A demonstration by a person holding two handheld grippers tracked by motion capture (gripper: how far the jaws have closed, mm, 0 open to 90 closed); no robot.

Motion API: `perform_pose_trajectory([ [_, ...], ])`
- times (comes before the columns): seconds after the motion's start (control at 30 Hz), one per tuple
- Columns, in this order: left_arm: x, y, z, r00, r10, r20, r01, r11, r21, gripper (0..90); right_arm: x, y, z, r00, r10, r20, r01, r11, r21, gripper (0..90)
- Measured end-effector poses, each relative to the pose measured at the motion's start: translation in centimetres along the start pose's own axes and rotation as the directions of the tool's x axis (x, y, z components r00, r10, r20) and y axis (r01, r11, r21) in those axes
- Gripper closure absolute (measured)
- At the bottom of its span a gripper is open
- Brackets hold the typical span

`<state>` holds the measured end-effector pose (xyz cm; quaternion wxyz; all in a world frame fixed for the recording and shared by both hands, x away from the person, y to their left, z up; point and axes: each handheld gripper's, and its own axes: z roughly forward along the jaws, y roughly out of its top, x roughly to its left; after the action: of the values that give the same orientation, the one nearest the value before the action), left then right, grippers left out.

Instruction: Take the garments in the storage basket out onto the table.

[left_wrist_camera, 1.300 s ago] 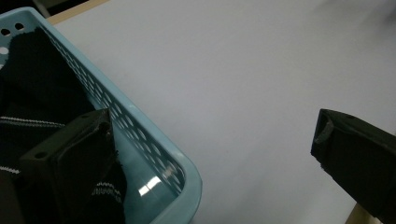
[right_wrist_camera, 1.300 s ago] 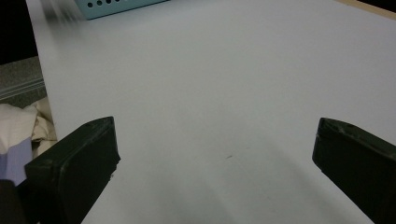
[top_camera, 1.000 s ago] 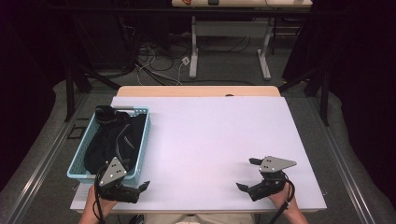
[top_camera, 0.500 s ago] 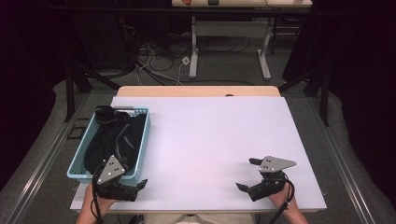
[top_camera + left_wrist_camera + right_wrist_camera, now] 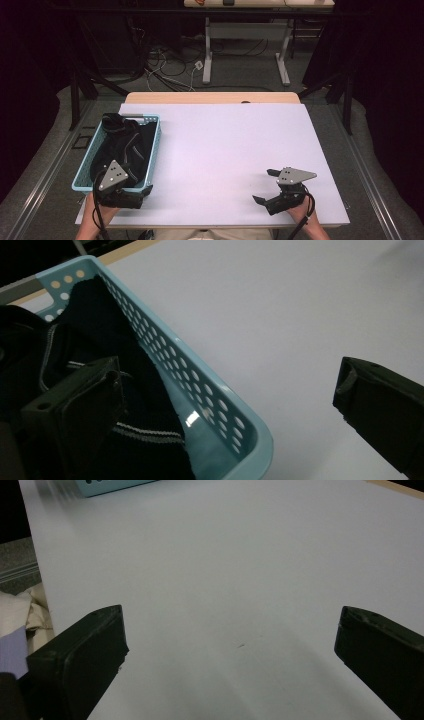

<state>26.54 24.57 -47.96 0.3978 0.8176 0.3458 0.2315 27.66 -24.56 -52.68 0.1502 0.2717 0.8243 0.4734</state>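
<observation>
Light-blue basket w/ perforated walls sits on the left part of the white tabletop, long side running front to back. Inside it: dark cloth, bunched, filling most of the basket, w/ a thin pale stripe showing; some of it heaps over the far rim. In the left gripper view the cloth lies against the basket wall, pale striped edge near the front corner. Left gripper is at the basket's near end, jaws wide apart, one over the cloth inside, the other out over bare tabletop, the basket's corner between them; nothing gripped. Right gripper rests low at the near right of the tabletop, well apart from the basket, jaws apart and empty. Right gripper view: a bit of the basket far off at top left.
</observation>
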Motion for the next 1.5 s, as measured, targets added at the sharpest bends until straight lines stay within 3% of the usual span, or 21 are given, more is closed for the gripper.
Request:
perform_pose_trajectory([
  [0.27, 1.8, 1.0, 0.0, 0.9988, -0.006, -0.049, 0.007, 0.9997, 0.023, 0.0, 0.0, 0.0, 0.1, 1.0000, -0.006, 0.000, 0.006, 1.000, 0.003, 0.0],
  [0.47, 3.7, 2.0, 0.4, 0.9944, 0.001, -0.106, 0.005, 0.9985, 0.054, 0.0, -0.1, -0.1, 0.2, 1.0000, -0.002, 0.001, 0.002, 1.000, 0.003, 0.0],
  [0.9, 6.8, 4.0, 1.7, 0.9866, -0.010, -0.163, 0.028, 0.9938, 0.107, 0.0, -0.1, -0.1, 0.3, 0.9999, -0.011, 0.003, 0.010, 1.000, 0.014, 0.0],
  [1.07, 8.2, 4.5, 2.7, 0.9805, -0.020, -0.195, 0.047, 0.9897, 0.136, 0.0, -0.1, -0.1, 0.2, 0.9999, -0.015, 0.004, 0.015, 1.000, 0.025, 0.0],
  [1.17, 9.3, 4.8, 3.6, 0.9758, -0.044, -0.214, 0.080, 0.9835, 0.162, 0.0, -0.1, -0.1, 0.3, 0.9999, -0.011, 0.004, 0.011, 1.000, 0.027, 0.0],
  [1.27, 10.0, 5.1, 4.2, 0.9725, -0.041, -0.229, 0.084, 0.9794, 0.183, 0.0, -0.1, -0.1, 0.3, 0.9999, -0.011, 0.003, 0.011, 1.000, 0.027, 0.0],
  [1.47, 10.7, 5.3, 5.6, 0.9715, -0.053, -0.231, 0.107, 0.9686, 0.225, 0.0, -0.1, -0.2, 0.5, 1.0000, -0.009, 0.001, 0.009, 1.000, 0.013, 0.0],
  [1.5, 10.8, 5.3, 5.9, 0.9710, -0.040, -0.236, 0.097, 0.9670, 0.236, 0.0, -0.1, -0.2, 0.5, 1.0000, -0.009, 0.001, 0.009, 1.000, 0.013, 0.0],
])
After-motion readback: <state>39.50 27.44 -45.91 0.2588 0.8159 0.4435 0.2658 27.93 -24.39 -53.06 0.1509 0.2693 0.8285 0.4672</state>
